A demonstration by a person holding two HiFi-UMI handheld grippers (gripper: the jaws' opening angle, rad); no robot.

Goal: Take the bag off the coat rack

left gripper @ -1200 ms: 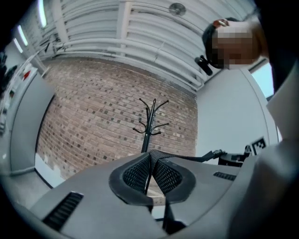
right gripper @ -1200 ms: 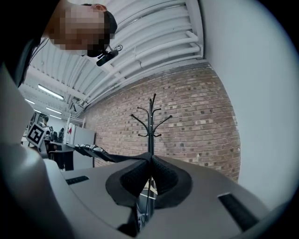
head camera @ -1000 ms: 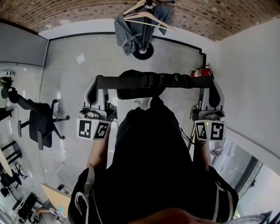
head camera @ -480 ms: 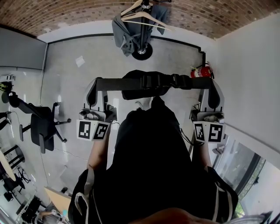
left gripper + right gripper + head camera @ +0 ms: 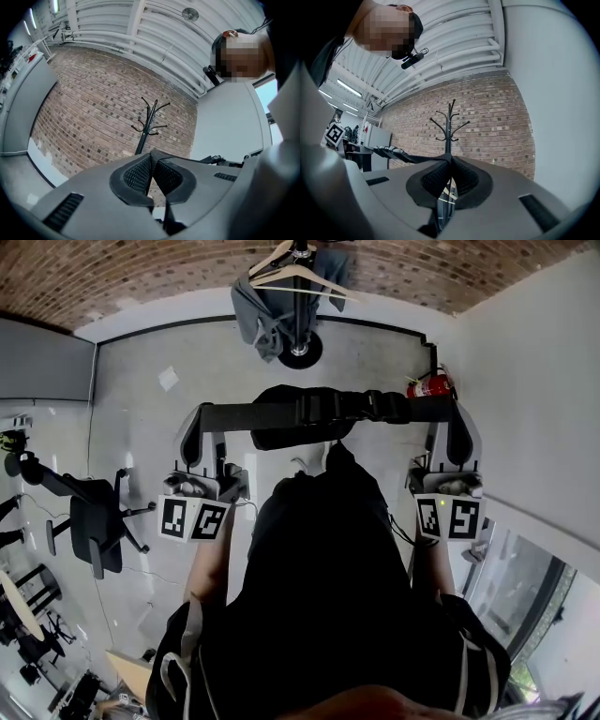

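Black fabric bag [image 5: 281, 432] hangs clear of the slim metal coat rack [image 5: 300, 296] on its flat webbing strap [image 5: 242, 414]. We see the ribbed fingers of the left gripper [image 5: 206, 416] and right gripper [image 5: 456, 411] clamped shut on the strap ends.

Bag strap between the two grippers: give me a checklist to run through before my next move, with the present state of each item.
1. Left gripper shut on the strap: ok, jaws together on its end.
2. Right gripper shut on the strap: ok, the strap leads off from its closed jaws.
3. Bag off the coat rack: ok, it hangs from the strap, apart from the rack.
4. Strap taut and about level between the grippers: ok.
5. Coat rack upright, with hangers and grey garment on it: ok.
6. Bag closed: cannot tell.
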